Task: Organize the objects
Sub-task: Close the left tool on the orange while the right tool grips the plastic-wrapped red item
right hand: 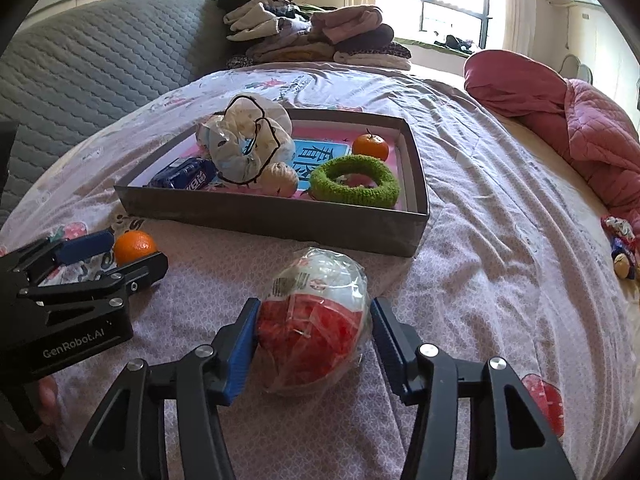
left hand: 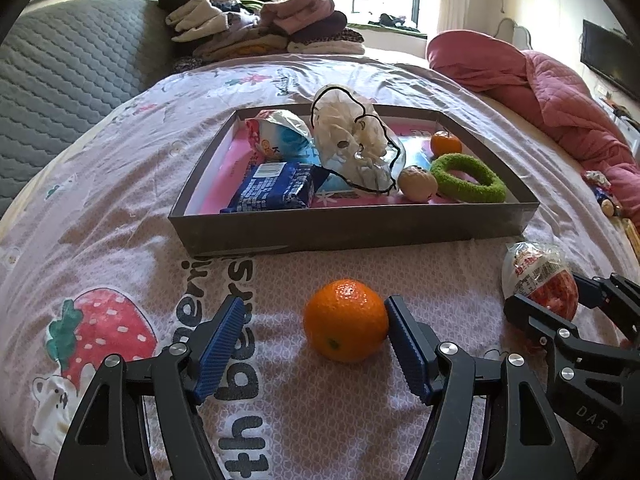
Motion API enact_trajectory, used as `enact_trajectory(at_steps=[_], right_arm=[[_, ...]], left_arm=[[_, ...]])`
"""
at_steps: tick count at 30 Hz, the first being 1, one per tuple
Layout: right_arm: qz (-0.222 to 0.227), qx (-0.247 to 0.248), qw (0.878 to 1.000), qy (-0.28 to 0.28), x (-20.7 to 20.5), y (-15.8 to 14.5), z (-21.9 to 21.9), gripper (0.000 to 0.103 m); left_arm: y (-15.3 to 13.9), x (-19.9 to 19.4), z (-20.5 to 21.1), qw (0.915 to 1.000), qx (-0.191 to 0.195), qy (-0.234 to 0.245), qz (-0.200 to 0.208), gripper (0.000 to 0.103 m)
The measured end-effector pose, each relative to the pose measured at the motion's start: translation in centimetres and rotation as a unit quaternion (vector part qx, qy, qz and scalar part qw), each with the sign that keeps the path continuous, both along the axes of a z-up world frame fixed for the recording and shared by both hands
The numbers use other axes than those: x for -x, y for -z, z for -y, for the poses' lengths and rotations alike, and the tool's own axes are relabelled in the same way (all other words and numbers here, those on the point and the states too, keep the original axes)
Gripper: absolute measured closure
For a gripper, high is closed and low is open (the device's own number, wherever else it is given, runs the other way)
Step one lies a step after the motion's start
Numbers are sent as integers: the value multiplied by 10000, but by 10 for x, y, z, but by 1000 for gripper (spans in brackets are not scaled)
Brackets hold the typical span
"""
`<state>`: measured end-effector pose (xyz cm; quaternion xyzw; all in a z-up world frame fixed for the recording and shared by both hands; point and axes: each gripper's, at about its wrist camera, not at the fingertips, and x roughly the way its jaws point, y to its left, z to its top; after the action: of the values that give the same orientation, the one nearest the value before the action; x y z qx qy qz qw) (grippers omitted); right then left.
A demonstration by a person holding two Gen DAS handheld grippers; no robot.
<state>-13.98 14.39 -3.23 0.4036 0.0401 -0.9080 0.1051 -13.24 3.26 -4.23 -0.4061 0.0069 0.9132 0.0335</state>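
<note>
An orange (left hand: 345,320) lies on the bedsheet between the fingers of my open left gripper (left hand: 316,344); the right pad touches it, the left pad stands apart. It also shows in the right wrist view (right hand: 134,246). A red-and-white wrapped snack bag (right hand: 316,320) lies between the fingers of my open right gripper (right hand: 314,340); the left pad touches it. The bag also shows in the left wrist view (left hand: 540,276). A grey tray (left hand: 352,228) (right hand: 272,220) ahead holds a blue packet (left hand: 276,188), a white plastic bag (left hand: 356,144), a walnut (left hand: 418,184), a green ring (left hand: 468,178) and a second orange (left hand: 445,143).
The bed carries a printed pink sheet (left hand: 120,200). A grey quilted headboard (left hand: 60,72) stands at the left. Folded clothes (left hand: 260,24) are stacked at the back. A pink quilt (left hand: 540,92) lies at the right. Small dolls (right hand: 622,248) lie near the right edge.
</note>
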Motion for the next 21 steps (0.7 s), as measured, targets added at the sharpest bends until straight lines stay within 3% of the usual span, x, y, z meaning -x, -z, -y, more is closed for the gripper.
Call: enact_trajectory(at_steps=[2, 11, 21], right_arm=[[-13, -12, 10000, -9, -1, 0, 1, 49], [-31, -169, 9998, -62, -2, 3, 5, 49], [-2, -166, 9999, -48, -2, 4, 3, 50]], left_arm=[[0, 0, -1, 10000, -24, 29, -11, 34], [0, -2, -7, 9997, -133, 209, -19, 62], [-1, -6, -4, 9995, -242, 198, -57, 63]])
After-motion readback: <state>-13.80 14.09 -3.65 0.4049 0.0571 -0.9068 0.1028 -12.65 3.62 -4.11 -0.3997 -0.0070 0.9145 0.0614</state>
